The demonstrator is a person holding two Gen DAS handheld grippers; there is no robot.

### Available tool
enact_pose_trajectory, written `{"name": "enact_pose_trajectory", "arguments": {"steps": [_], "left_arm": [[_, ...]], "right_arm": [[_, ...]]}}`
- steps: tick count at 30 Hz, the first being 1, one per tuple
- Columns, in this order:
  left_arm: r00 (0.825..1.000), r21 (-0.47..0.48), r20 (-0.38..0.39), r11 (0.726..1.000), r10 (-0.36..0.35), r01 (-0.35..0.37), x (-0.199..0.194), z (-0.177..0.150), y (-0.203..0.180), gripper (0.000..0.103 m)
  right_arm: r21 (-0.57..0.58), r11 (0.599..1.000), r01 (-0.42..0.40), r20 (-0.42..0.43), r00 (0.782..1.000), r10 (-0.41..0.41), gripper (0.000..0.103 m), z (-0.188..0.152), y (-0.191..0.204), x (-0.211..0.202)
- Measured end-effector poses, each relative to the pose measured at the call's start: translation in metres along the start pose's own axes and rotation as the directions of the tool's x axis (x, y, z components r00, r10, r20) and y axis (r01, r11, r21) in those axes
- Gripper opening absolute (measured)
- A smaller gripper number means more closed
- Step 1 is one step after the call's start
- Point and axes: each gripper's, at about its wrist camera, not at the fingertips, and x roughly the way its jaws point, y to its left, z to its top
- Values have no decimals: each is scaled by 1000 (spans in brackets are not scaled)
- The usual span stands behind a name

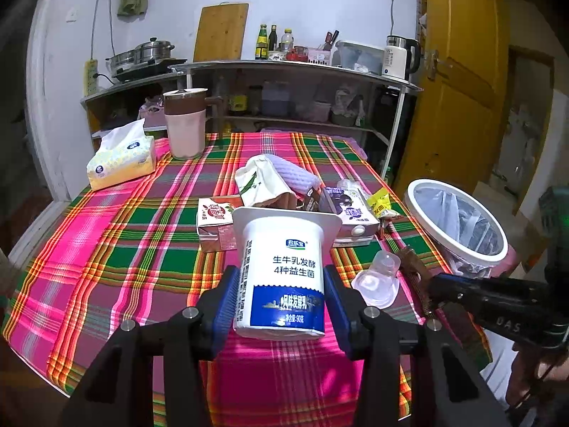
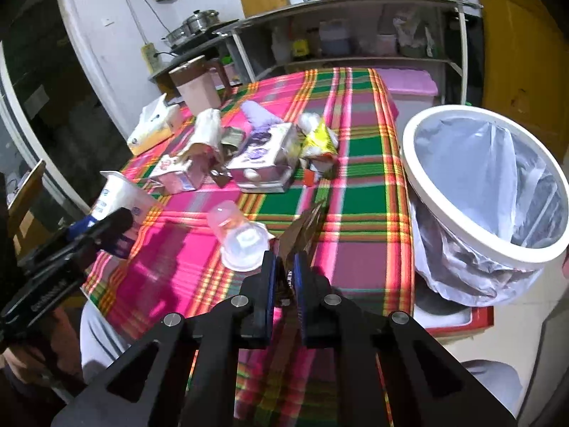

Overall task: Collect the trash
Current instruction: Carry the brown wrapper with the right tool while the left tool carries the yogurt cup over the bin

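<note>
A white plastic yoghurt cup with a blue printed band [image 1: 282, 277] is held between the blue pads of the left gripper [image 1: 281, 306], the jaws spread to the cup's width and pressed against its sides; the cup is raised above the pink, green and orange plaid tablecloth [image 1: 106, 235], mouth pointing away from the camera. A flat brown foil wrapper [image 2: 302, 229] is pinched by the right gripper [image 2: 284, 277], the jaws drawn almost together on it, and the wrapper is seen edge-on, projecting forward over the cloth. Just beside that wrapper, a clear plastic jelly cup [image 2: 236, 235] is lying on its side on the cloth. Farther back, a cluster of remaining litter is noted: a crushed pink-and-white drink carton [image 1: 213, 226], a purple-printed milk carton [image 1: 350, 217], a torn cream paper bag with a green leaf print [image 1: 263, 181], and a yellow snack packet [image 2: 318, 140] (some overlap among these). A white-rimmed waste bin lined with a translucent plastic bag [image 2: 483, 192] stands off the table's right edge. A tissue pack [image 1: 122, 158] and a pink-and-brown jug [image 1: 185, 122] are standing at the far left.
</note>
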Motion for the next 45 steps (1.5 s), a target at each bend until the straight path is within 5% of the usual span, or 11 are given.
{"name": "enact_pose_trajectory", "arguments": {"steps": [13, 26, 35, 45], "left_arm": [[1000, 6, 2, 1000, -4, 4, 2, 2, -2, 48], [999, 54, 31, 998, -43, 41, -1, 18, -26, 48], [987, 130, 49, 981, -153, 146, 10, 49, -77, 48], [958, 199, -17, 938, -285, 282, 47, 67, -158, 48]], "right_arm": [[14, 1000, 1, -24, 1000, -1, 10, -4, -6, 9], [22, 1000, -9, 70, 997, 7, 9, 5, -16, -24], [91, 995, 45, 135, 989, -57, 9, 18, -59, -49], [181, 975, 126, 154, 976, -155, 9, 25, -119, -63]]}}
